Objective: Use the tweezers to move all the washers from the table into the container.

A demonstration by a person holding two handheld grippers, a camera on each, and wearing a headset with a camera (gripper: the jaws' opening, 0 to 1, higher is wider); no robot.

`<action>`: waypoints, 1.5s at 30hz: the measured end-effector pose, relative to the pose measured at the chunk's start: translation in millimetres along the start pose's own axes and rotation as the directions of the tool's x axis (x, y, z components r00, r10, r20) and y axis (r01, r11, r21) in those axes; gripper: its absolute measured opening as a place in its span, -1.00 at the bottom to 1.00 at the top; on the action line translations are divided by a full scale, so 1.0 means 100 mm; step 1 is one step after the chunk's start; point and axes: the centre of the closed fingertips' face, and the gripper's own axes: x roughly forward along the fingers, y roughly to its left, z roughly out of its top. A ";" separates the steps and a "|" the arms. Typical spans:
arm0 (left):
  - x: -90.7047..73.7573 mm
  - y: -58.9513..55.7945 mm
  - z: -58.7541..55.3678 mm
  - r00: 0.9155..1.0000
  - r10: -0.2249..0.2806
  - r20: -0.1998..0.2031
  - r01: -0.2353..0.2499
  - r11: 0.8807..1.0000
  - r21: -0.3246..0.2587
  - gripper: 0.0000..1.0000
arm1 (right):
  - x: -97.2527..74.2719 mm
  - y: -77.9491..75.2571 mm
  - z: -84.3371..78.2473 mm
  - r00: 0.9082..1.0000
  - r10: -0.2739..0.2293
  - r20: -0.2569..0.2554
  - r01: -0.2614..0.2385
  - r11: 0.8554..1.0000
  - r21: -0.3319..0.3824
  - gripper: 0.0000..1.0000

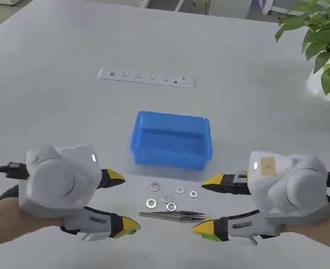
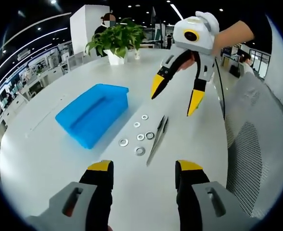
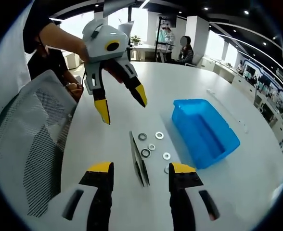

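**A:** What's in front of me, biggest first?

**B:** The pale grey tabletop (image 1: 53,101) carries everything; at its far right edge stands a leafy green plant (image 1: 322,39) in a white pot.

**A:** And the container?

**B:** The blue container (image 1: 172,140) sits in the middle, just beyond the washers; it's a shallow rectangular tub, open at the top; I can see nothing inside it.

**A:** My hands?

**B:** Your left claw (image 1: 127,202) is low on the left, its yellow-tipped jaws spread wide and gripping nothing; your right claw (image 1: 201,205) faces it from the right, also spread and empty; the small parts lie between the two.

**A:** What's further back?

**B:** A white power strip (image 1: 145,77) lies flat, well beyond the container.

**A:** Now the tweezers.

**B:** The tweezers (image 1: 173,214) lie flat on the tabletop on your side of the washers, between your two claws; neither claw touches them.

**A:** And the washers?

**B:** Six washers (image 1: 166,198) are scattered loose on the tabletop, between the tweezers and the container's near wall; the nearest sits just beside the tweezers.
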 end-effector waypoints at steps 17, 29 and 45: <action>0.27 -0.17 -0.06 0.993 -0.106 -0.057 0.104 0.994 -0.045 -0.23 | 0.32 -0.03 -0.12 0.992 0.061 -0.107 -0.060 0.998 0.014 -0.41; 0.38 -0.19 -0.03 0.989 -0.123 -0.079 0.120 0.992 -0.039 -0.40 | 0.43 0.12 -0.20 0.973 0.121 -0.195 -0.136 0.988 -0.067 -0.50; 0.49 -0.20 0.04 0.982 -0.129 -0.141 0.132 0.991 0.012 -0.71 | 0.42 0.25 -0.15 0.962 0.169 -0.215 -0.208 0.963 -0.173 -0.84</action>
